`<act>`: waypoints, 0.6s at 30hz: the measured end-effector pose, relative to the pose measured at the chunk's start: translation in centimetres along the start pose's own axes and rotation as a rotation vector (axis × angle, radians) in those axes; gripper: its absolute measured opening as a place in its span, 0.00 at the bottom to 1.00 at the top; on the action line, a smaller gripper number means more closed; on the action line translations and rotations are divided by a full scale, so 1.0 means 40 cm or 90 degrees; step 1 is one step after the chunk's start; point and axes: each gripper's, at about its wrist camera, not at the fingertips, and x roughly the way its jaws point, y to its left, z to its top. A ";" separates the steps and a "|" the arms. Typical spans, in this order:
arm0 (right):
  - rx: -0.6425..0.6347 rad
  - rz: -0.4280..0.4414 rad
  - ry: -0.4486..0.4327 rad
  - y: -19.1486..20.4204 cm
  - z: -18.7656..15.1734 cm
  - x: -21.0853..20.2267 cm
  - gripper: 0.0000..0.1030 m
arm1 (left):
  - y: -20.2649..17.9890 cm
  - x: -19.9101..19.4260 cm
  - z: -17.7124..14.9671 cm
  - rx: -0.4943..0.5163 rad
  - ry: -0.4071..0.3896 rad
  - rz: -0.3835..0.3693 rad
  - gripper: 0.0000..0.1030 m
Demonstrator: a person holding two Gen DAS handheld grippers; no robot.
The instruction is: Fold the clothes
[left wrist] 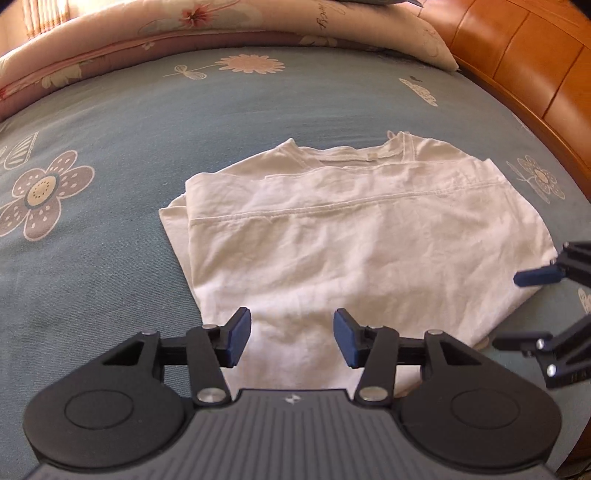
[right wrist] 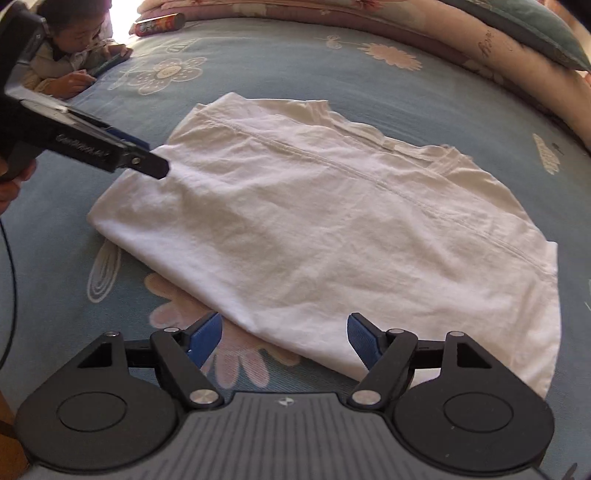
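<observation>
So the white t-shirt [left wrist: 354,236] is lying folded on the blue floral bedsheet [left wrist: 110,122], sleeves tucked in I think. My left gripper [left wrist: 291,338] and right gripper [right wrist: 284,341] both hover spread at its near edge, pinching nothing. Next I need to grab that edge and fold it over again.

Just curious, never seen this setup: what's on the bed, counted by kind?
White shirt, folded: 1
Handheld grippers: 2 (left gripper, right gripper)
Quilt: 1
Pillow: 1
Cylindrical can: 1
Total: 6
</observation>
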 end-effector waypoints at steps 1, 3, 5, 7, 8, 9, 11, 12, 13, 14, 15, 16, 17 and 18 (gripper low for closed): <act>0.018 -0.022 0.008 -0.024 -0.006 0.007 0.77 | -0.025 0.001 -0.013 0.023 0.000 0.002 0.50; 0.046 -0.030 0.029 -0.063 -0.024 0.024 0.77 | -0.056 0.012 -0.037 0.035 0.020 -0.003 0.51; 0.073 -0.026 0.048 -0.091 -0.044 0.036 0.77 | -0.063 0.021 -0.059 0.016 0.047 -0.001 0.51; 0.098 -0.016 0.062 -0.100 -0.064 0.035 0.79 | -0.065 0.022 -0.085 -0.009 0.076 0.010 0.51; 0.105 -0.014 0.065 -0.101 -0.069 0.029 0.80 | -0.063 0.019 -0.092 -0.017 0.088 0.013 0.51; 0.113 -0.011 0.067 -0.102 -0.074 0.023 0.80 | -0.063 0.012 -0.098 -0.023 0.098 0.013 0.51; 0.137 -0.007 0.072 -0.112 -0.074 0.012 0.80 | -0.066 -0.001 -0.094 -0.025 0.108 0.015 0.51; 0.154 -0.010 0.069 -0.124 -0.069 0.008 0.80 | -0.067 -0.006 -0.088 -0.024 0.109 0.017 0.52; 0.172 -0.013 0.065 -0.137 -0.063 0.003 0.80 | -0.069 -0.009 -0.079 -0.021 0.104 0.027 0.52; 0.190 -0.017 0.062 -0.150 -0.057 -0.001 0.80 | -0.072 -0.007 -0.069 -0.019 0.099 0.034 0.53; 0.202 -0.030 0.059 -0.164 -0.049 -0.002 0.80 | -0.075 -0.005 -0.058 -0.017 0.095 0.040 0.54; 0.211 -0.046 0.057 -0.178 -0.040 -0.002 0.80 | -0.077 0.001 -0.051 -0.019 0.091 0.043 0.55; 0.216 -0.058 0.058 -0.191 -0.034 0.002 0.80 | -0.078 0.007 -0.047 -0.024 0.087 0.046 0.55; 0.220 -0.070 0.059 -0.203 -0.030 0.008 0.80 | -0.080 0.015 -0.046 -0.027 0.089 0.046 0.55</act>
